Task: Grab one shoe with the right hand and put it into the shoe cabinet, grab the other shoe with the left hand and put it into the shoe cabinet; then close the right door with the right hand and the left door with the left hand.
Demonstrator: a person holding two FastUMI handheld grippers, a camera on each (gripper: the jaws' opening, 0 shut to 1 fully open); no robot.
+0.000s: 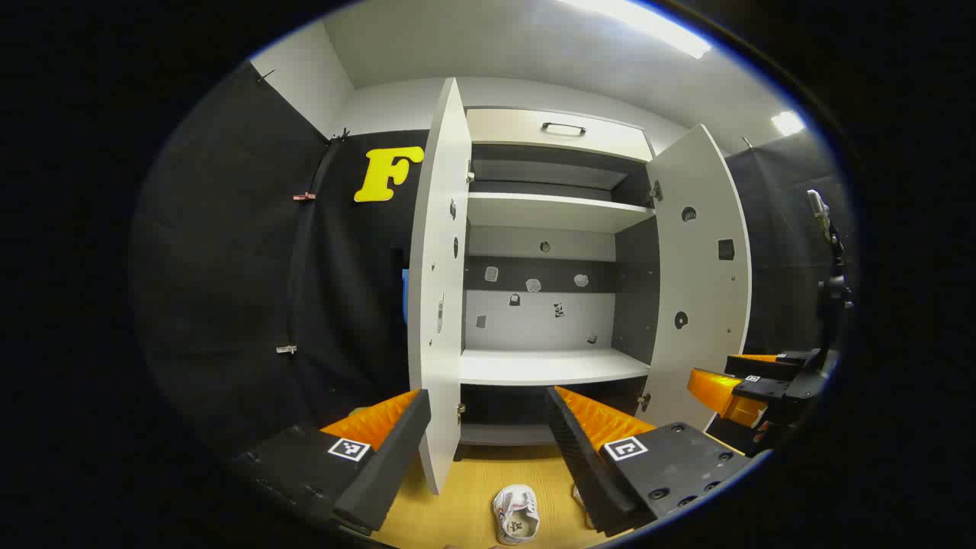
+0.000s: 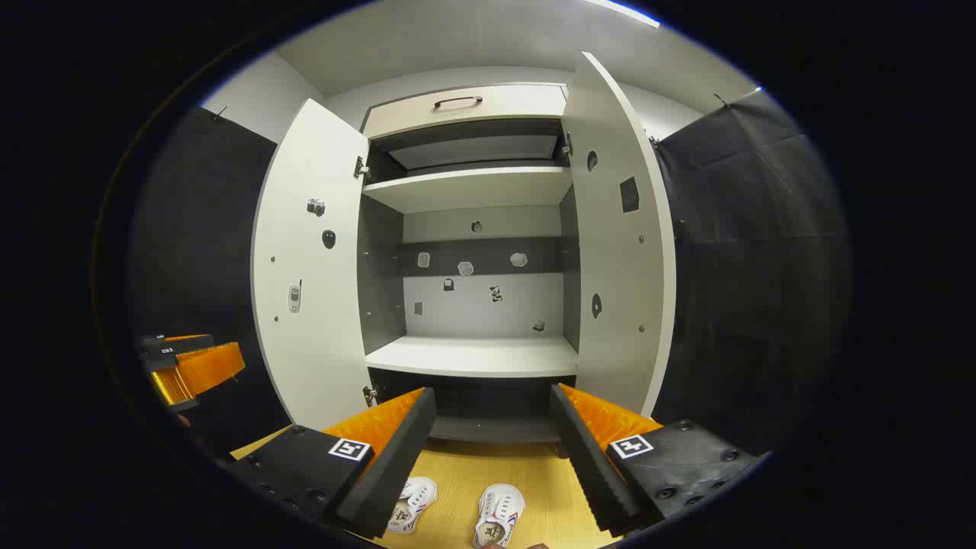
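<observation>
Judging by the scene, nothing is done yet: both shoes [image 2: 499, 515] [image 2: 412, 503] are seen on the floor [image 2: 534, 480] before the shoe cabinet [image 2: 473, 354] (doors wide open), and each gripper's [image 2: 492, 435] [image 1: 488, 435] fingers are held wide apart, empty.

Wooden floor [image 2: 534, 473], ceiling light [image 1: 648, 23]

Recording booth, black cloth walls [image 2: 747, 229], open shoe cabinet [image 2: 473, 354], probably staged home.
</observation>
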